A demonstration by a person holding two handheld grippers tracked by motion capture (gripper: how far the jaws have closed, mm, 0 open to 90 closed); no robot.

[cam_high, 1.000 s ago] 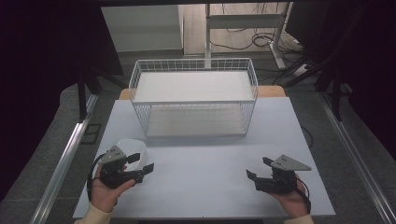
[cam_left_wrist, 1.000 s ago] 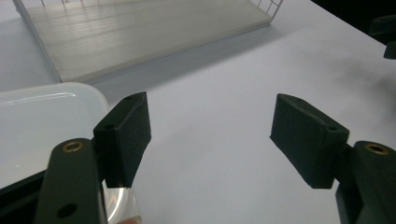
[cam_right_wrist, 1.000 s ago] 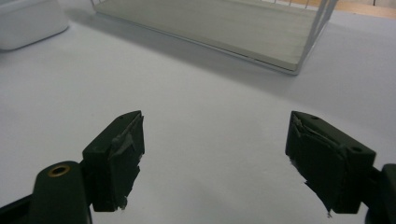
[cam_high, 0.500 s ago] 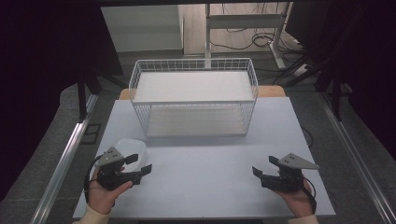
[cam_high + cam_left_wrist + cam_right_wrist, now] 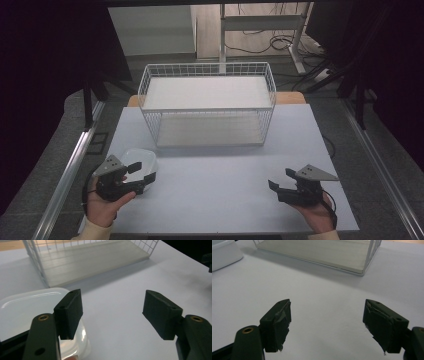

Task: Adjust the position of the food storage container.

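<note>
Your left gripper (image 5: 112, 315) has its jaws spread wide, though they have just been closing a little, and nothing sits between them; one jaw hangs over the rim of the white plastic container (image 5: 27, 307). That container lies flat at the table's (image 5: 225, 200) front left, just beside this gripper, its longer side roughly across the table, and I cannot tell its contents. Your right gripper (image 5: 327, 325) is also spread and holds nothing, and the wire basket (image 5: 207, 107) behind has only a flat pale board inside.

L gripper (image 5: 142, 172) sat lower left of the high view, held in the L hand (image 5: 102, 202), forearm coming in from the bottom edge. Jaws stood wide apart w/ nothing pressed between the pads; they'd just been closing a bit. R gripper (image 5: 280, 181) sat lower right, cradled in the R hand (image 5: 315, 212), jaws spread wide, pads bare, pointing toward frame centre.
</note>
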